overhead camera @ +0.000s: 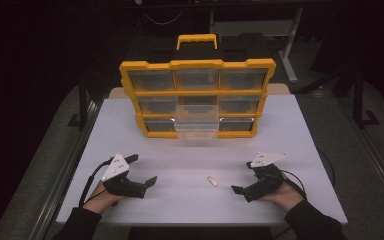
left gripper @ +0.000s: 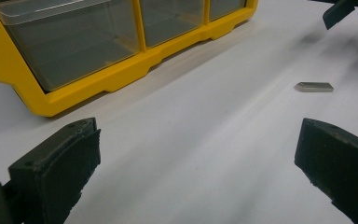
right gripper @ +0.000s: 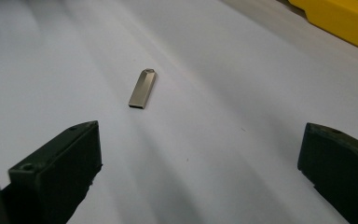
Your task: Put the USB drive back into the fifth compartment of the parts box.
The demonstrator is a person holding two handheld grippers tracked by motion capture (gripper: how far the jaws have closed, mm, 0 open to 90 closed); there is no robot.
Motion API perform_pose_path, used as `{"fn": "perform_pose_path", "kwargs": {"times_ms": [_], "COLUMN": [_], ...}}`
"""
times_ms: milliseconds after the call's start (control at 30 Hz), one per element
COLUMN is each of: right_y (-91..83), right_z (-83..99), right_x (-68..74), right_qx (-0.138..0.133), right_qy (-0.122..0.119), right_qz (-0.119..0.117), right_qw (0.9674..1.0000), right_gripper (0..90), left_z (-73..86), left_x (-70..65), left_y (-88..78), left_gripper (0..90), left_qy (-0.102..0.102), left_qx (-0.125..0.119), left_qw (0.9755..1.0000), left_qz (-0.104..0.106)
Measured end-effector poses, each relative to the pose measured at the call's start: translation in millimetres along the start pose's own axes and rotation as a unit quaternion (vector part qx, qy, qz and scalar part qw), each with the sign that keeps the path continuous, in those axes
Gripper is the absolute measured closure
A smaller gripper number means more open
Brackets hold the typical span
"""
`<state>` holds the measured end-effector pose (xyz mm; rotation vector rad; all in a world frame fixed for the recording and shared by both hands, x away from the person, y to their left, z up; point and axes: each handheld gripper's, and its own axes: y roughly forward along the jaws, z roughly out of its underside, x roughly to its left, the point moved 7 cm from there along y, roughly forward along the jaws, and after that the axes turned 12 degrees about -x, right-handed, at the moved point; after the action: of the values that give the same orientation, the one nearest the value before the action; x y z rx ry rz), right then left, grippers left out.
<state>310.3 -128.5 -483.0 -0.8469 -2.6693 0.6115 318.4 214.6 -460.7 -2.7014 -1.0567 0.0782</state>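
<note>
Two claws rest wide apart on the white counter [overhead camera: 190, 150], gripping nothing. Left claw [overhead camera: 142, 170] and right claw [overhead camera: 241, 176] face each other. Between them, nearer the right claw, lies a small metal stick [overhead camera: 211, 181]. Beyond stands a yellow drawer organizer [overhead camera: 197, 97], middle drawer [overhead camera: 196, 120] pulled out.

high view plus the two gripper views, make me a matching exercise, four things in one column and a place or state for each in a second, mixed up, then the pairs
Things
1. small flat silver metal stick
2. yellow plastic organiser box with clear drawers
3. clear plastic middle drawer
4. left gripper

Places or states
A. pulled out toward the person
B. lying flat on the white table between the two grippers
C. jaws open, holding nothing
D. standing upright at the far side of the table

Pairs: 1-B, 2-D, 3-A, 4-C
</note>
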Motion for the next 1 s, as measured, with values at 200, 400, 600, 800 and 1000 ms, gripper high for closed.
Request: {"fn": "perform_pose_path", "kwargs": {"times_ms": [200,400,600,800,1000], "right_y": [-1.6,-5.2,-4.1,-2.9,1.0], "right_z": [-4.2,-13.0,-18.3,-21.8,-27.0], "right_x": [-0.6,-1.0,-0.3,1.4,-1.7], "right_qx": [-0.001,0.000,0.005,0.008,0.010], "right_qy": [0.003,-0.006,-0.010,-0.012,-0.010], "right_qz": [0.001,-0.002,-0.007,-0.003,-0.002], "right_qw": [1.0000,1.0000,0.9999,0.9999,0.9999], "right_gripper": [0.0,0.0,0.0,0.0,0.0], "left_z": [0.1,0.5,1.2,1.0,1.0], "left_x": [1.9,1.5,2.6,0.9,0.1], "left_y": [0.7,1.5,2.7,4.1,4.5], "left_gripper": [0.0,0.0,0.0,0.0,0.0], "left_qy": [-0.001,0.000,-0.001,-0.004,-0.006], "left_qx": [0.000,0.001,0.001,0.000,0.000], "left_qw": [1.0000,1.0000,1.0000,1.0000,1.0000], "left_qz": [-0.010,-0.008,-0.009,-0.004,-0.003]}}
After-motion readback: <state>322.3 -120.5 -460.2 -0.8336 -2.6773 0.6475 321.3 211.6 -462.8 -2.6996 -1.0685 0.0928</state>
